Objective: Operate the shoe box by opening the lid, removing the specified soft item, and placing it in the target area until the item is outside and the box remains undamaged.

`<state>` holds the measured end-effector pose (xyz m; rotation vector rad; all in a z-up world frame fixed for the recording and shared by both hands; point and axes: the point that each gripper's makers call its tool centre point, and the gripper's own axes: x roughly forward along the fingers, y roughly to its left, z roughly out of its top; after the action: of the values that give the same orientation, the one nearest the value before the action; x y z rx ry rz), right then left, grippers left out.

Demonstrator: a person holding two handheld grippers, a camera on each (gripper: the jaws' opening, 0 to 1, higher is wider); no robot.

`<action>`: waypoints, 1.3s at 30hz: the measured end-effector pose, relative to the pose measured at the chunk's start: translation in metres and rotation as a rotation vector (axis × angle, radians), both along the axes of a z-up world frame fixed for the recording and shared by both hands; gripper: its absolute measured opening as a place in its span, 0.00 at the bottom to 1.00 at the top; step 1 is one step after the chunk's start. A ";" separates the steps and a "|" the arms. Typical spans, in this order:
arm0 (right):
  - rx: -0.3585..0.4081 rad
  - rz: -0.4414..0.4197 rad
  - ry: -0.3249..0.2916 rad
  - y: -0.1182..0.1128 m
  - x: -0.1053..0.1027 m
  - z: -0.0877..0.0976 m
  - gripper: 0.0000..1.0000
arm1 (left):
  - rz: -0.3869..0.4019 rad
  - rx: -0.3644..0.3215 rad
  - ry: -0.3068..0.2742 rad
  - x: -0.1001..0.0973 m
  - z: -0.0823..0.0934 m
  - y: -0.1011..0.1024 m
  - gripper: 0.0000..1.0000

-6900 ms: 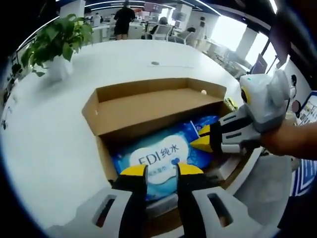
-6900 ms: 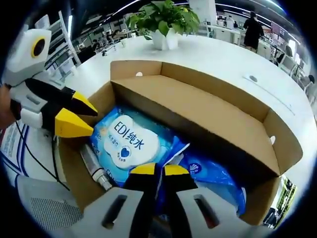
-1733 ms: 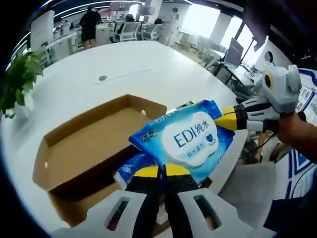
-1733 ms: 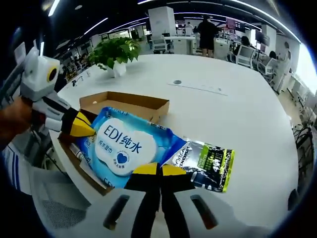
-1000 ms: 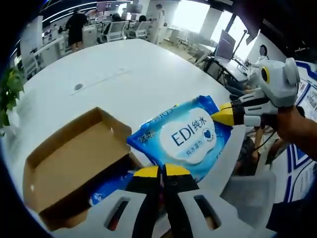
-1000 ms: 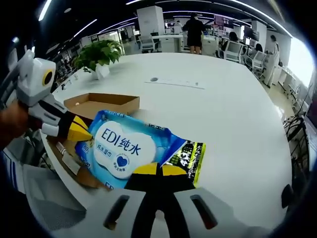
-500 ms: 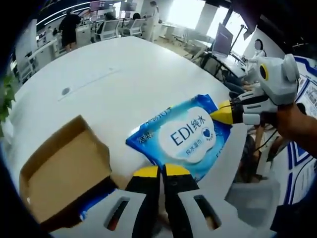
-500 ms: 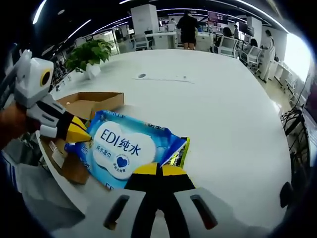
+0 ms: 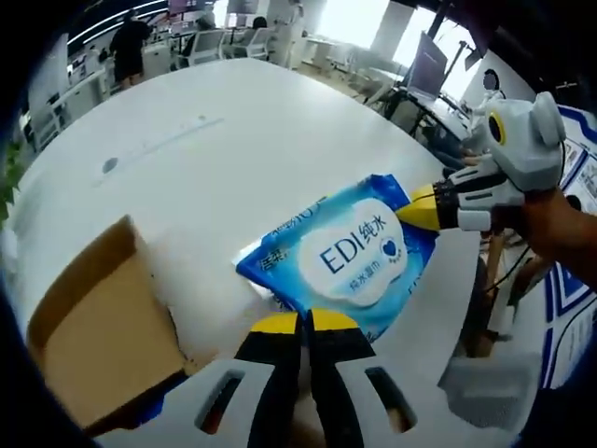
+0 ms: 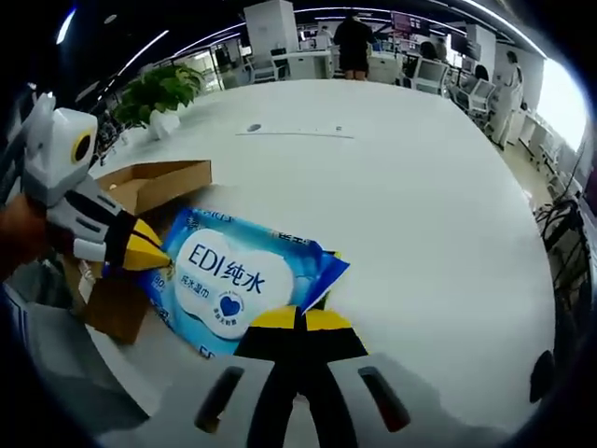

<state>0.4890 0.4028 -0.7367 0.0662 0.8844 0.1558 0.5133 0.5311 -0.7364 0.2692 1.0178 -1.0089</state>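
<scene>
- Left gripper view. A soft blue plastic wet-wipes pack with a white oval label (image 9: 347, 250) is outside the box, low over the bare white round tabletop (image 9: 233, 140); I cannot tell whether its underside touches.
- The left gripper (image 9: 300, 324), yellow-tipped, has its jaws pressed together on the pack's near edge.
- The right gripper (image 9: 420, 205), held by a person's hand, pinches the pack's far corner, jaws together.
- The open brown cardboard shoe box (image 9: 89, 345) lies at the lower left, just beside the pack, with something blue at its bottom edge.
- Beyond: office desks, chairs and a standing person (image 9: 126, 47), well apart and not in the way.
- Right gripper view. The pack sits between the two grippers, the right gripper pinching one corner and the left gripper at the opposite end, near the box.
- A dark and green glossy sachet (image 10: 326, 280) peeks from under the pack's edge by the right jaws; I cannot tell whether it is caught in the grip.
- A green potted plant in a white pot (image 10: 159, 93) stands far behind the box.
- Risks, as I judge them: one gripper letting go early would let the limp pack swing and fold; the sachet may drop stray; a return sweep could knock the box wall near the table edge.
</scene>
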 end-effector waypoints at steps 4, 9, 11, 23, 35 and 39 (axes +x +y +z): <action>0.001 0.007 0.009 -0.002 0.007 -0.007 0.00 | 0.010 0.004 0.000 0.004 -0.004 -0.002 0.00; 0.005 0.009 0.023 -0.005 0.014 -0.018 0.00 | 0.010 0.020 -0.004 0.005 -0.011 -0.003 0.00; 0.006 0.011 0.029 -0.005 0.014 -0.022 0.00 | 0.011 0.024 -0.001 0.005 -0.015 -0.003 0.00; 0.014 0.016 0.036 -0.006 0.020 -0.034 0.00 | 0.021 0.028 -0.003 0.010 -0.024 -0.003 0.00; -0.007 0.020 0.011 -0.013 0.017 -0.032 0.12 | 0.022 0.008 -0.008 0.006 -0.022 -0.004 0.20; -0.007 -0.005 -0.025 -0.016 0.017 -0.023 0.23 | 0.003 -0.002 -0.020 0.001 -0.020 -0.003 0.28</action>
<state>0.5063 0.3871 -0.7596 0.0599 0.8594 0.1485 0.5146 0.5277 -0.7568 0.2752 0.9985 -1.0024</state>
